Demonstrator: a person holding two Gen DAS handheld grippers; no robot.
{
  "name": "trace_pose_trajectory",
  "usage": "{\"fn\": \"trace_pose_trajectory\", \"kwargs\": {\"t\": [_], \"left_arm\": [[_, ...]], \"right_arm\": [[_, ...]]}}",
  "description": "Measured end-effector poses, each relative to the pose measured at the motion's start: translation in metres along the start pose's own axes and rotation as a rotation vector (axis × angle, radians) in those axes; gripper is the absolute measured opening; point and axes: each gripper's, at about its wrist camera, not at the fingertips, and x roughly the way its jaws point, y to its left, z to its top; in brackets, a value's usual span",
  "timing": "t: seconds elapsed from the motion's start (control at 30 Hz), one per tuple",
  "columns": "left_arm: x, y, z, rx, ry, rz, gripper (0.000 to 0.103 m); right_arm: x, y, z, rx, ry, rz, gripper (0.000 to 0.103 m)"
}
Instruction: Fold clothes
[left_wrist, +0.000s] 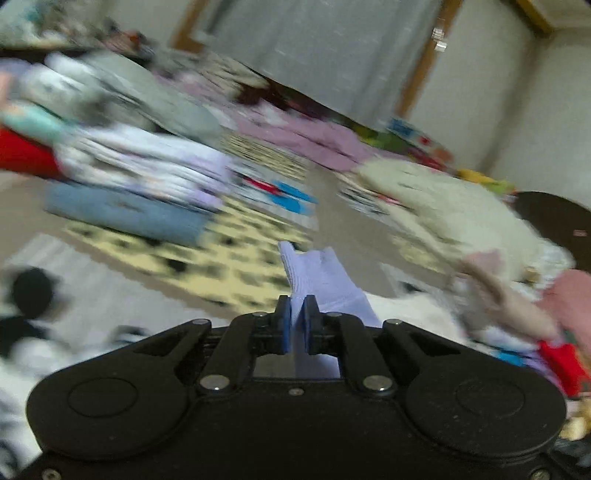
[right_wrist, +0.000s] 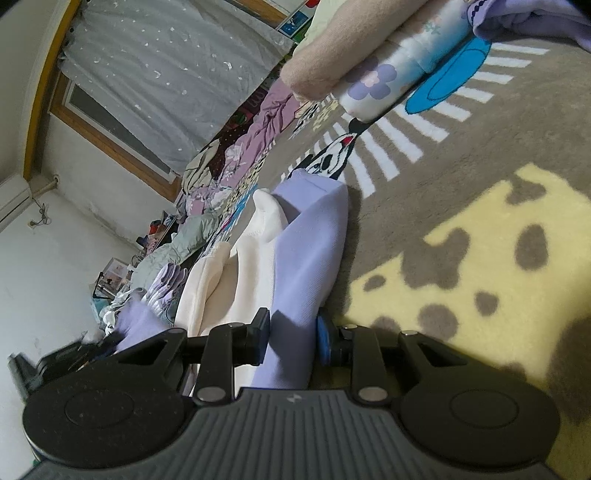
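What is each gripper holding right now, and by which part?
Both grip lilac cloth. The left gripper pinches a ribbed edge of the lilac garment; the right gripper clamps a thick fold of lilac fabric beside its cream part.

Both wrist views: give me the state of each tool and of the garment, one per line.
Left tool: shut on the lilac garment.
Right tool: shut on a thicker fold of the lilac garment.
Cream lining: exposed beside the lilac panel.
Carpet: under the garment.
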Motion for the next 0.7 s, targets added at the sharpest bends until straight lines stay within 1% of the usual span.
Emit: {"fn": "trace_pose_trajectory", "kwargs": {"t": [0.03, 0.1, 0.17, 0.2, 0.23, 0.3, 0.37, 0.4, 0.47, 0.53, 0.57, 0.63, 0.7], "left_arm": [[-0.01, 0.013, 0.0, -0.003, -0.017, 0.057, 0.004], [-0.025, 0.043, -0.003, -0.043, -0.042, 0.167, 0.004], [-0.03, 0.073, -0.012, -0.097, -0.031, 0.28, 0.004], [-0.029, 0.088, -0.017, -0.13, -0.016, 0.316, 0.004], [-0.026, 0.101, -0.022, -0.174, 0.006, 0.33, 0.005], [-0.02, 0.119, -0.031, -0.249, 0.042, 0.333, 0.004], [-0.018, 0.124, -0.034, -0.271, 0.051, 0.339, 0.005], [-0.021, 0.123, -0.034, -0.275, 0.042, 0.34, 0.005], [-0.033, 0.119, -0.027, -0.281, -0.006, 0.344, 0.005], [-0.041, 0.116, -0.024, -0.293, -0.043, 0.375, 0.005], [-0.044, 0.117, -0.025, -0.301, -0.046, 0.389, 0.005], [-0.041, 0.123, -0.029, -0.32, -0.02, 0.415, 0.005], [-0.031, 0.129, -0.035, -0.331, 0.039, 0.455, 0.008]], "right_arm": [[0.0, 0.0, 0.0, 0.001, 0.0, 0.0, 0.028], [-0.002, 0.0, -0.001, 0.002, -0.002, -0.001, 0.028], [-0.003, 0.0, -0.001, 0.002, -0.004, 0.0, 0.028], [-0.003, -0.001, -0.001, 0.004, -0.006, 0.002, 0.028], [-0.003, -0.002, -0.001, 0.007, -0.007, 0.004, 0.028], [-0.003, -0.002, 0.0, 0.009, -0.009, 0.006, 0.028], [-0.003, -0.002, -0.001, 0.004, -0.009, 0.005, 0.028], [-0.003, -0.002, -0.001, 0.004, -0.009, 0.005, 0.028], [-0.002, -0.003, 0.0, 0.006, -0.009, 0.007, 0.028], [-0.002, -0.003, 0.0, 0.004, -0.009, 0.007, 0.028], [-0.003, -0.005, 0.0, 0.008, -0.009, 0.009, 0.028], [-0.003, -0.006, 0.0, 0.008, -0.008, 0.01, 0.028], [-0.003, -0.007, 0.001, 0.01, -0.008, 0.012, 0.028]]}}
